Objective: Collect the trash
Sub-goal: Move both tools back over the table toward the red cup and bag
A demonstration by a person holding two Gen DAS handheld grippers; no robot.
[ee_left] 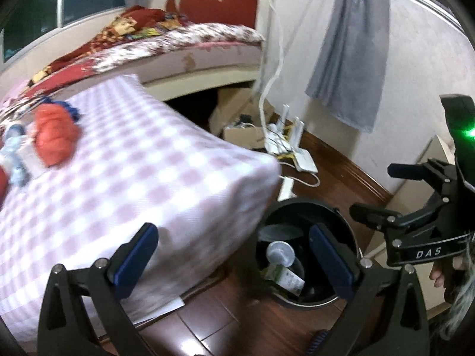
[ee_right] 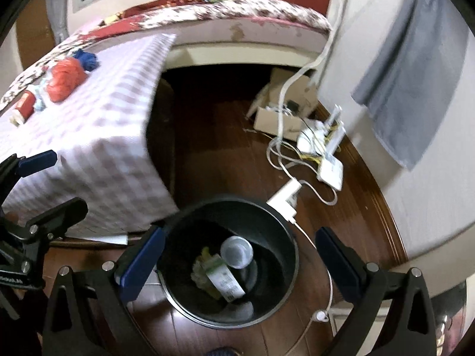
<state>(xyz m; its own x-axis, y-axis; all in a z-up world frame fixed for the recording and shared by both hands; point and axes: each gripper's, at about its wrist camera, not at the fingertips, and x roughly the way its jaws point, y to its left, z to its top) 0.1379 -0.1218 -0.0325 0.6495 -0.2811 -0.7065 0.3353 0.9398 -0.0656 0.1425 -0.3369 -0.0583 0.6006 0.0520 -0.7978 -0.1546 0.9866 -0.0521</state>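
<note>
A black trash bin [ee_right: 276, 216] stands on the wooden floor beside the table corner. Inside lie a silver can [ee_right: 236, 251] and a green-white carton [ee_right: 221, 279]. My right gripper [ee_right: 239, 262] hangs open above the bin, nothing between its blue pads. My left gripper [ee_left: 234, 258] is open and empty too, straddling the table corner and the bin [ee_left: 297, 206]. On the checked tablecloth [ee_right: 104, 124] rest an orange crumpled bag [ee_right: 65, 80], a blue scrap [ee_right: 87, 59], a crushed clear bottle [ee_left: 14, 148] and a red item [ee_right: 25, 105]. The right gripper [ee_left: 381, 191] shows at the left view's right edge.
A bed [ee_right: 237, 12] runs behind the table. Cardboard boxes [ee_right: 279, 118], a white router [ee_right: 329, 166], a charger [ee_right: 285, 198] and loose cables [ee_right: 279, 154] clutter the floor by the wall. A grey towel [ee_right: 415, 83] hangs on the right.
</note>
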